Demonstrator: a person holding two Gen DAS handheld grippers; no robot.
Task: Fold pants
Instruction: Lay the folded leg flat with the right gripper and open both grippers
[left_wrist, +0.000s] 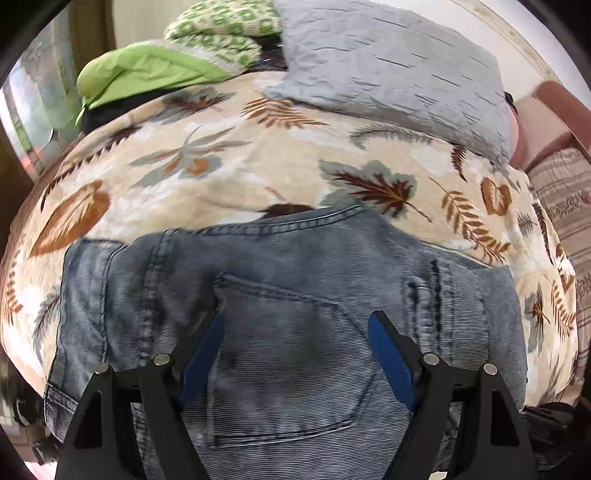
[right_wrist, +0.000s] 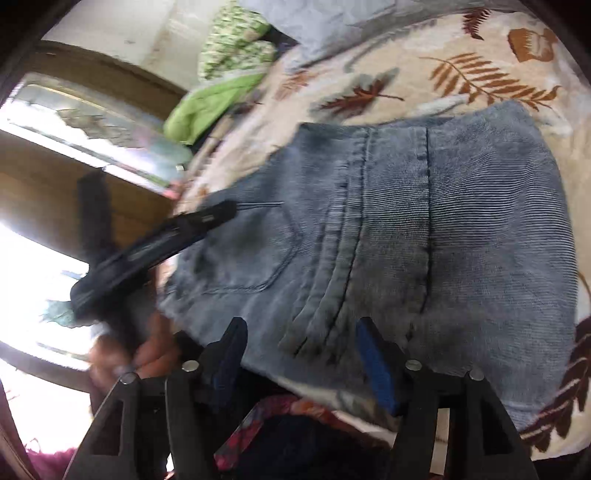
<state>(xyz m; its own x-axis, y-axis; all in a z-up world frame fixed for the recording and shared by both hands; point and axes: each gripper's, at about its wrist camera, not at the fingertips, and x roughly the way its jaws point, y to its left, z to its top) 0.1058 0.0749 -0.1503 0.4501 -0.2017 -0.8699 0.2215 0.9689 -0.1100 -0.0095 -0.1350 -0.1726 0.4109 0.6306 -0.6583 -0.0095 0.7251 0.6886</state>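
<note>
The grey-blue denim pants (left_wrist: 295, 280) lie folded in a compact stack on the leaf-print blanket (left_wrist: 221, 162), back pocket (left_wrist: 295, 369) facing up. My left gripper (left_wrist: 297, 325) is open and empty, hovering just above the pocket. In the right wrist view the pants (right_wrist: 424, 229) fill the middle, with seams and belt loops showing. My right gripper (right_wrist: 303, 332) is open and empty at the near edge of the folded pants. The left gripper (right_wrist: 155, 247) shows there at the left, blurred, held in a hand over the pants' left edge.
A grey pillow (left_wrist: 391, 62) lies at the back of the bed. A green cloth (left_wrist: 147, 70) and a green-white patterned cloth (left_wrist: 221, 29) sit at the back left. A striped fabric (left_wrist: 565, 206) lies at the right. A bright window (right_wrist: 55, 155) is at the left.
</note>
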